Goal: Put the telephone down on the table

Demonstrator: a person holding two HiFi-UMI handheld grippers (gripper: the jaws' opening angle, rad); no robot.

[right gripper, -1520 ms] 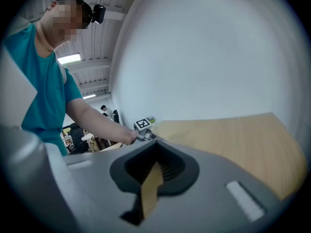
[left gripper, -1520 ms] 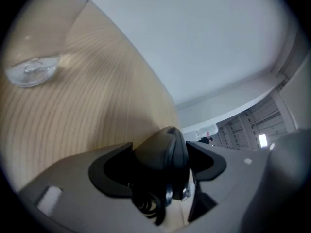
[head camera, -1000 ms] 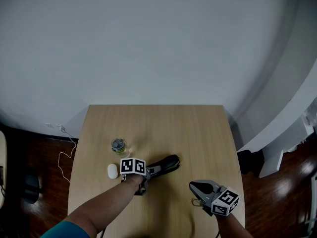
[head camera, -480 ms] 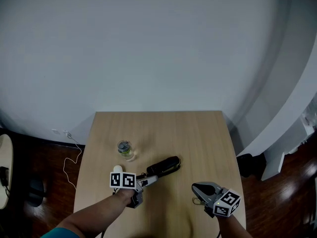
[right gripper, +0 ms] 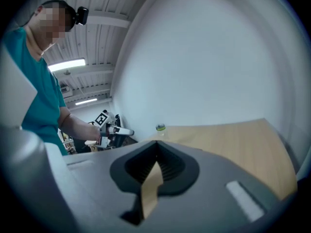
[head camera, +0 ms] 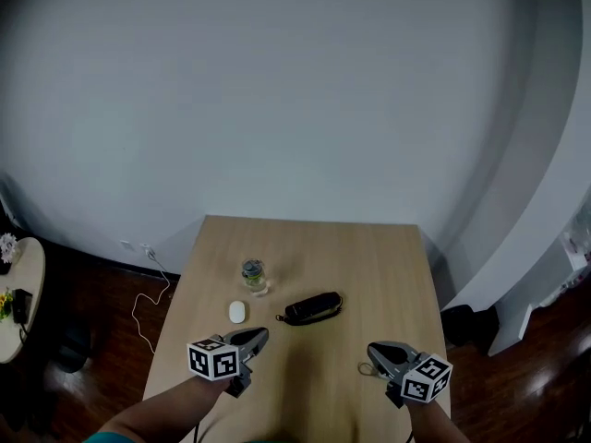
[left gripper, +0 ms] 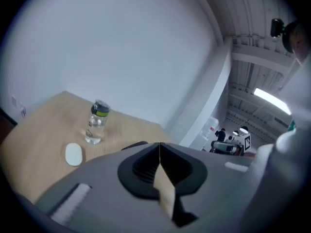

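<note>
I count one black telephone handset (head camera: 312,307) lying flat on the light wooden table (head camera: 379,266), near its middle; one small clear bottle with a green-banded cap (head camera: 253,275) and one white oval object (head camera: 237,312) sit to its left, all three apart from one another. My two grippers hang over the near part of the table, clear of the handset; the left gripper (head camera: 256,338) has its jaws pressed together on nothing; the right gripper (head camera: 377,350) is likewise closed and empty.

Test studio, curved white backdrop (head camera: 277,90), wooden table (head camera: 379,266)
</note>
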